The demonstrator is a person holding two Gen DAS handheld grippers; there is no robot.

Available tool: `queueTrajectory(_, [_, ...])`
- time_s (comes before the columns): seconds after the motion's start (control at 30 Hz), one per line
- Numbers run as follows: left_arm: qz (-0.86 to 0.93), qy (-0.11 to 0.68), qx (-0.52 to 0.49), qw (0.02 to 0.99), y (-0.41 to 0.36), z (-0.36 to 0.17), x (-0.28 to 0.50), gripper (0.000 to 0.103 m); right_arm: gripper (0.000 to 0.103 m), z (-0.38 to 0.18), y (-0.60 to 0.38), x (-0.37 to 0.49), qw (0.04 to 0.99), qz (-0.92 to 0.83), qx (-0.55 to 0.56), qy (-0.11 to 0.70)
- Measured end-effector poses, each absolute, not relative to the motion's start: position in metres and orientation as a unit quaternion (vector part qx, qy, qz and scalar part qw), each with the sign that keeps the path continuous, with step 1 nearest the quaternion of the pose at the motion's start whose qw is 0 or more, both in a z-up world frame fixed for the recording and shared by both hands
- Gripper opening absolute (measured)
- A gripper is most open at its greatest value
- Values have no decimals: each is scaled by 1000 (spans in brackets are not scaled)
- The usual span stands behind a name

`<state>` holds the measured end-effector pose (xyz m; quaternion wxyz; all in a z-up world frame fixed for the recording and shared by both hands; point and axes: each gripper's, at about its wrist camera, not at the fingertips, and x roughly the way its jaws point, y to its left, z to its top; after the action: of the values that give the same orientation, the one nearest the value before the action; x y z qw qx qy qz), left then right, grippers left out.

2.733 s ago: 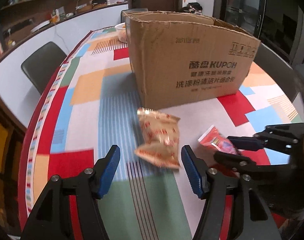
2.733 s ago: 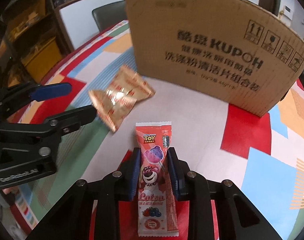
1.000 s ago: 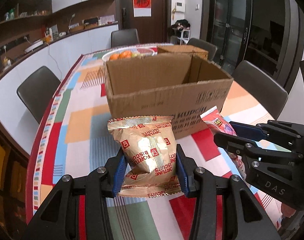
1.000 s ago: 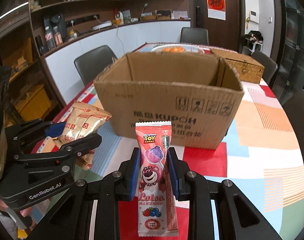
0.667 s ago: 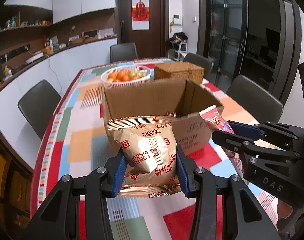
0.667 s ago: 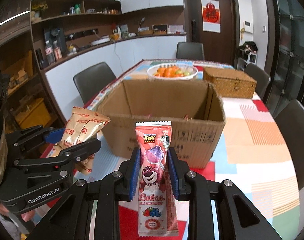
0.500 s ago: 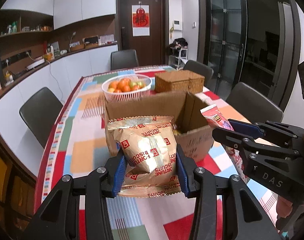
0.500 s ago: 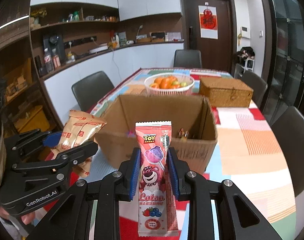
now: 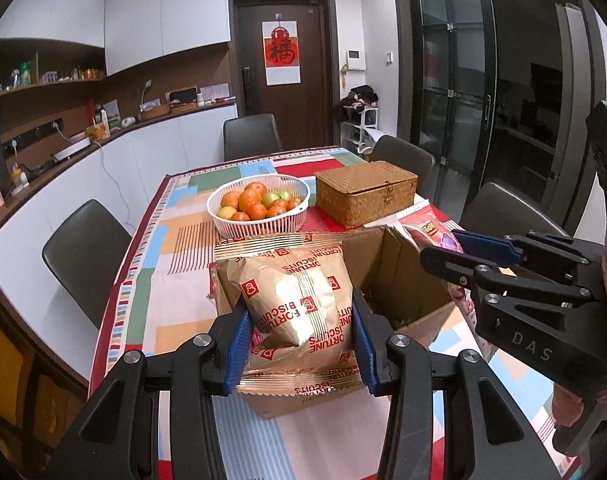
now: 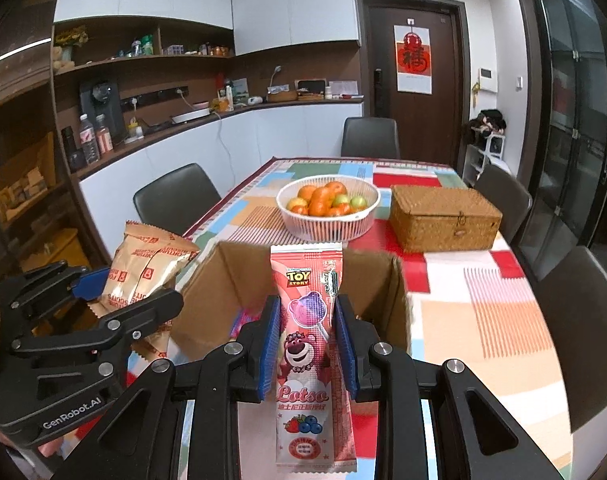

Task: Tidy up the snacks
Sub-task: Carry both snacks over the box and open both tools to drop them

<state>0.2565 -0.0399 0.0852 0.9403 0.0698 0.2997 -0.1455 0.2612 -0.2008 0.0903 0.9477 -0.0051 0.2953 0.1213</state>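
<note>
My left gripper [image 9: 299, 320] is shut on a gold Fortune Biscuits bag [image 9: 299, 300] and holds it above the near edge of the open cardboard box [image 9: 399, 280]. The bag also shows in the right wrist view [image 10: 143, 276]. My right gripper [image 10: 306, 320] is shut on a pink Lotso Toy Story snack packet [image 10: 309, 332], held upright over the box [image 10: 219, 292]. The right gripper also shows in the left wrist view [image 9: 455, 250], beside the box's right side. Some snacks lie inside the box, mostly hidden.
A white basket of oranges and green fruit [image 9: 259, 210] and a woven lidded box [image 9: 365, 192] stand behind the cardboard box on the colourful tablecloth [image 9: 175, 292]. Dark chairs [image 9: 83, 256] surround the table. A counter runs along the left wall.
Both grippers have risen with their snacks and moved forward over the cardboard box. The view into the box has opened up and the fruit basket and woven box have come into sight.
</note>
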Motion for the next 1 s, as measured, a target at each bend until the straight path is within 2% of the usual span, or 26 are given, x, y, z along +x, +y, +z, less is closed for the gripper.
queueTrajectory(0.53, [-143, 385, 39, 911, -38, 60, 331, 45, 28, 83, -195, 335, 936, 87, -32, 339])
queueTrajectory(0.83, [-131, 421, 66, 895, -46, 32, 353, 45, 28, 59, -187, 369, 921, 81, -38, 379])
queueTrajectory(0.87, [-129, 423, 67, 895, -46, 30, 354, 46, 28, 55, -187, 371, 919, 80, -38, 385])
queueTrajectory(0.93, [-123, 423, 70, 895, -45, 28, 356, 54, 29, 46, -186, 376, 914, 74, -43, 395])
queueTrajectory(1.0, [-115, 419, 74, 898, -43, 28, 353, 57, 36, 39, -184, 377, 910, 74, -51, 404])
